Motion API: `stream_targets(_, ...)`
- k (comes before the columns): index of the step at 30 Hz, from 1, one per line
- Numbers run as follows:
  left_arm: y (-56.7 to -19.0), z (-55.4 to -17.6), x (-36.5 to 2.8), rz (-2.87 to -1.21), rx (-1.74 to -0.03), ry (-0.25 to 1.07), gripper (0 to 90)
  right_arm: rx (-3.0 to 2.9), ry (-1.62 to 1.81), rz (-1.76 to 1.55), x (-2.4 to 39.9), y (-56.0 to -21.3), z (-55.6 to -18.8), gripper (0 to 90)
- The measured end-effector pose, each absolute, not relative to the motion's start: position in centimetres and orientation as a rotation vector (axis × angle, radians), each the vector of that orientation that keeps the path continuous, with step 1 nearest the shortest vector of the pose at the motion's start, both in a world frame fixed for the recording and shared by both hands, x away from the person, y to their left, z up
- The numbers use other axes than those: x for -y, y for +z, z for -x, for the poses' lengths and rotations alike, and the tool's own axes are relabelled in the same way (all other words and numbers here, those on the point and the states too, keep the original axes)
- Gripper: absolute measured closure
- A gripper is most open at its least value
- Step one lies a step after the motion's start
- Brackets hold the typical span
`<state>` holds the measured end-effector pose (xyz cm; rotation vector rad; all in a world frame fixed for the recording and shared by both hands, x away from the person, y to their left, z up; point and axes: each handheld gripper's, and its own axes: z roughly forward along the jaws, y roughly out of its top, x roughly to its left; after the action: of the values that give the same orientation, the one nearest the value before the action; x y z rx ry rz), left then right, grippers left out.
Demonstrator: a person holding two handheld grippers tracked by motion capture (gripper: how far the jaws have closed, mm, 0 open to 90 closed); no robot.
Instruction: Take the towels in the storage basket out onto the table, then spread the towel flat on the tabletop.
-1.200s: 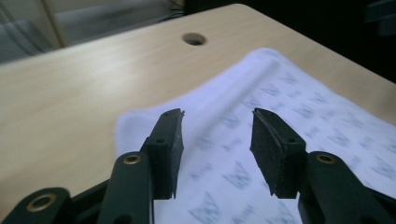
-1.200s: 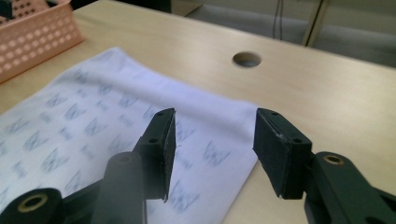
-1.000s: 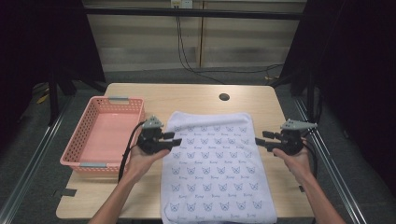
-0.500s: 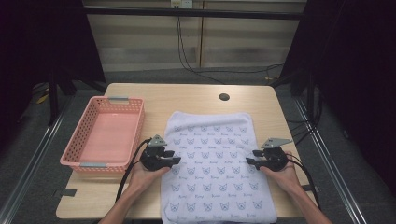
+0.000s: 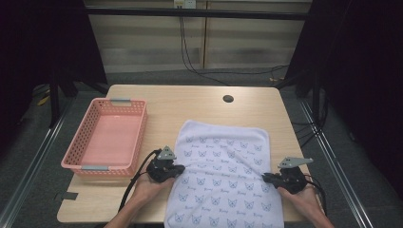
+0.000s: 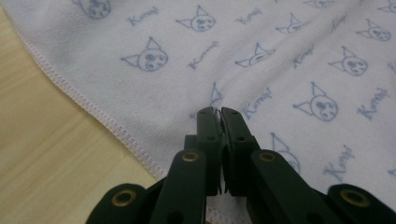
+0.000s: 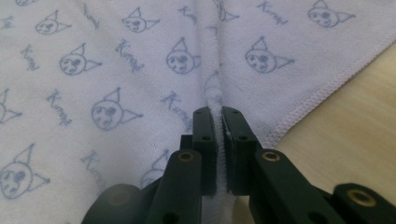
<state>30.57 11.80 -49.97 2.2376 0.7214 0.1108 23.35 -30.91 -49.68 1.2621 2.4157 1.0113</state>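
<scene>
- A white towel (image 5: pixel 223 180) printed with small blue cat faces and script is lying spread on the near right part of the wooden counter (image 5: pixel 190 102), its near end hanging over the counter's front edge.
- The left tongs (image 5: pixel 178 169) are sitting at the towel's left hem, about halfway along it, with a hand (image 5: pixel 152 187) wrapping around them from below.
- In the left gripper view, the left tongs (image 6: pixel 219 113) are pinching a small ridge of the towel (image 6: pixel 280 56) just inside its stitched hem; the two black jaws are standing almost together, having just been closing, with only cloth between them.
- The right tongs (image 5: pixel 264 176) are resting at the towel's right hem, roughly level with the left pair, and the other hand (image 5: pixel 302 199) is holding them.
- In the right gripper view, the right tongs (image 7: pixel 218 113) are likewise clamping a raised fold of the towel (image 7: pixel 93 70), which is running up from between the jaws as a narrow crease; these jaws too have just been closing on the fabric.
- Creases are fanning across the towel between the two pinched spots.
- A pink slotted basket (image 5: pixel 76 161) is standing on the left part of the counter, just beside the left tongs but apart from the towel.
- A dark round hole (image 5: pixel 228 99) is showing in the counter beyond the towel's far end.
</scene>
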Motion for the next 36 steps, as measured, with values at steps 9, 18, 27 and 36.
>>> stream_targets(9, -49.6, -27.2, -12.4, -2.278, -0.667, 0.024, 87.5, -2.494, 1.012, -1.263, 30.5, -49.3, -19.7, 85.2)
stream_targets(18, -48.0, -26.1, -13.8, -2.209, -0.673, 0.003, 82.3, -2.42, 1.106, -1.241, 31.1, -48.3, -20.0, 66.4)
stream_targets(27, -47.0, -30.7, -13.6, -2.116, -0.745, 0.06, 74.9, -2.265, 1.11, -1.267, 32.2, -47.4, -24.6, 61.6)
stream_targets(36, -47.5, -34.4, -13.1, -2.083, -0.832, 0.11, 67.2, -2.203, 1.04, -1.303, 32.4, -48.1, -31.1, 54.9)
